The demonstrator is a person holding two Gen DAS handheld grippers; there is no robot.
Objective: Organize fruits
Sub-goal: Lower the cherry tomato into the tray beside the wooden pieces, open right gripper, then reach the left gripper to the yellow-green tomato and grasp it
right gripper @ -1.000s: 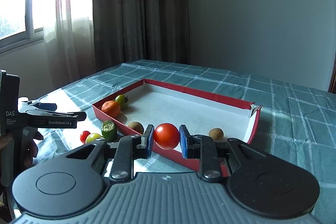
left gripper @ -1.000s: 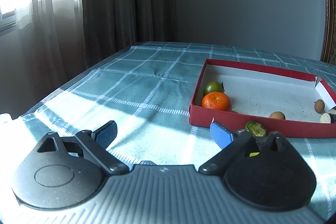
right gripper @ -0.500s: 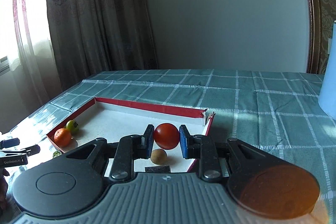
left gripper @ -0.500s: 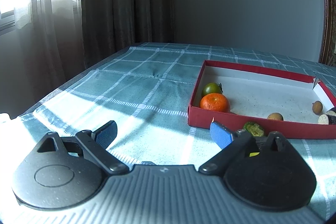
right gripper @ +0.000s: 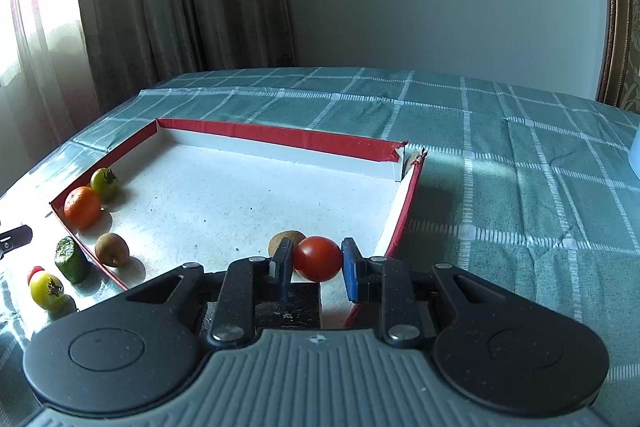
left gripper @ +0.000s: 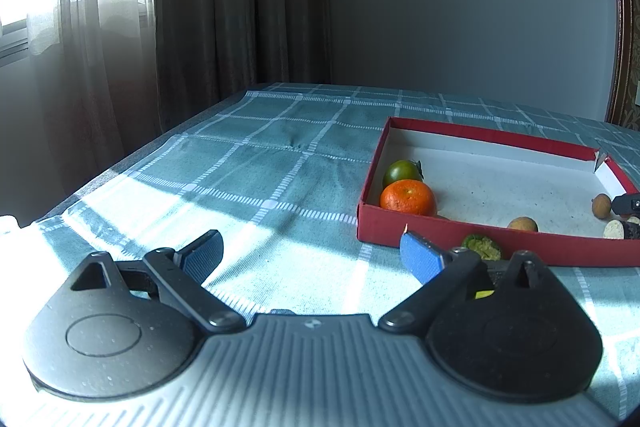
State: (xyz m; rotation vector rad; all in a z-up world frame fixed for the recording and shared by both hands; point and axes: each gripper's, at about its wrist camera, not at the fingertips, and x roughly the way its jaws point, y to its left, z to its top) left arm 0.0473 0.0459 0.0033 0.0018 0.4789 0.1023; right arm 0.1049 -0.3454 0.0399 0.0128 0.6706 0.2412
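the red tomato (right gripper: pixel 318 258), round and glossy, is clamped between the blue pads of the right gripper (right gripper: pixel 316 263), over the near right corner of the red box (right gripper: pixel 276 139). count inside the box: one orange mandarin (right gripper: pixel 82 207), one green tomato (right gripper: pixel 104 182), and two brown fruits, one (right gripper: pixel 112 249) by the near wall and one (right gripper: pixel 286 239) just behind the held tomato, partly hidden by the left finger. a dark flat piece (right gripper: pixel 286 303) lies under the gripper; what it is cannot be told. count outside the box, beside its near left wall: one green chunk (right gripper: pixel 72 259) with a rough cut top, one yellow tomato (right gripper: pixel 46 290), and one small red fruit (right gripper: pixel 36 270), mostly hidden.

the box is shallow, with red outer walls and a white speckled floor; its far right corner is torn open. the middle and far floor area is bare.

the left gripper (left gripper: pixel 316 255) hangs over the tablecloth (left gripper: pixel 260 163) with its jaws wide apart and nothing between them, well apart from the box's left wall. the cloth is teal woven fabric with a white grid. to the left of the box it is bare up to the table edge by the curtain (left gripper: pixel 224 7).
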